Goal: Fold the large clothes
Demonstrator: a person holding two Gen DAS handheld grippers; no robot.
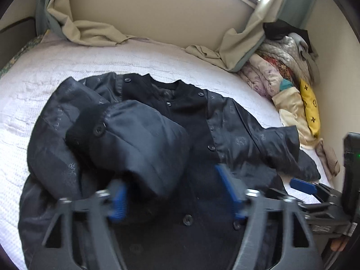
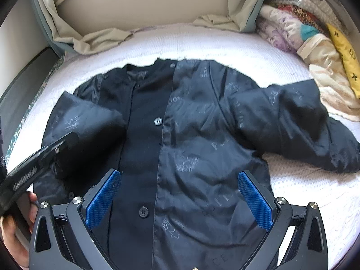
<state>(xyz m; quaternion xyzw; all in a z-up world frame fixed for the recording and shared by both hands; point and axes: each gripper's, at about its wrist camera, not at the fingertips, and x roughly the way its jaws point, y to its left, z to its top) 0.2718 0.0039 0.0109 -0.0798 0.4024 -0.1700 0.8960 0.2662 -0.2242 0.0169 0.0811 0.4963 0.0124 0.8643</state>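
Your bed (image 2: 299, 193), under a pale textured cover, carries everything. The dark jacket (image 2: 193, 135) lies face up across its middle, collar toward the far edge by the wall, front still buttoned. The sleeve on the left of the view (image 1: 139, 139) is folded in over the chest; the other sleeve (image 2: 299, 128) still sprawls out toward the right edge. A pile of bedding and clothes (image 2: 299, 33) fills the far right corner, close to that loose cuff.

Your left gripper (image 1: 175, 198) has its jaws apart, nothing pinched between them, though the folded sleeve bulges up just beside one pad. Your right gripper (image 2: 180, 200) hovers over the lower front, jaws wide apart and empty.

The padding looks springy, so I'd expect the folded sleeve to creep back open, and brushing it with the left pad as you pull away would drag it off the chest. When you go for the loose sleeve, pinch the outer cloth only: catch the bed cover too and you'll lift both. Swing it wide and the cuff may snag the corner pile.
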